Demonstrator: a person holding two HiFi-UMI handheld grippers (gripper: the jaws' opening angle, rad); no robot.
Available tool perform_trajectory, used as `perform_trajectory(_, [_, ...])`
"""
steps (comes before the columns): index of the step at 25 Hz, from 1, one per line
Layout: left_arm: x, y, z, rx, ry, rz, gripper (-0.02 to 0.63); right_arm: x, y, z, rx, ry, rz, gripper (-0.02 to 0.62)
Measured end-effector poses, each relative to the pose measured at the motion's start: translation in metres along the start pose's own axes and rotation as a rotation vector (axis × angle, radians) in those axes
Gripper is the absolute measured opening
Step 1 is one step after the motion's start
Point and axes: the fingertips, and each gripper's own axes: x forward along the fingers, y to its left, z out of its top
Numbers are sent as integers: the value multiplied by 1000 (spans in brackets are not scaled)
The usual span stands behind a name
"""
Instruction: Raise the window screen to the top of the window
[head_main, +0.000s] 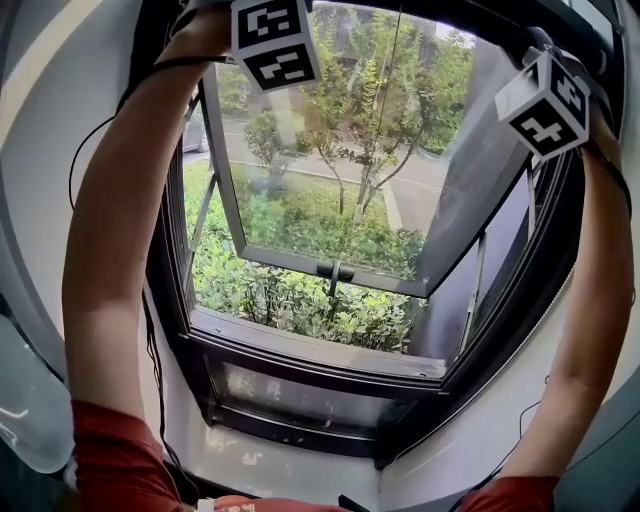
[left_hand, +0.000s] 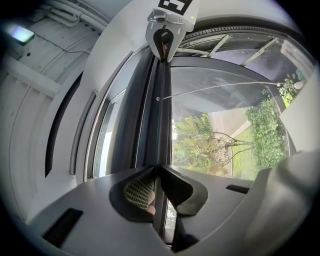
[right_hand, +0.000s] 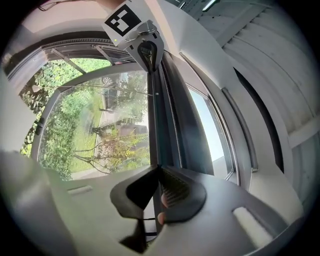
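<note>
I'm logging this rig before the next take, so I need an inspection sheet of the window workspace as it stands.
Surface: white windowsill below the frame.
Job's things: dark screen bar runs between both grippers; window sash swung outward.
Clutter: nothing seen.
Grippers: left gripper and right gripper each shut on the screen bar.
Cables: black cable trails over the left arm.
Surroundings: dark window frame, shrubs and trees outside.
</note>
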Motion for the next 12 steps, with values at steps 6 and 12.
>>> perform_trajectory(6, [9,9,-1,4,26,-5,48,10,-12,1,2,25,-5,31])
perform_trajectory(12, [12,10,0,-9,36,-17,48,12,-14,1,2,47,7,32])
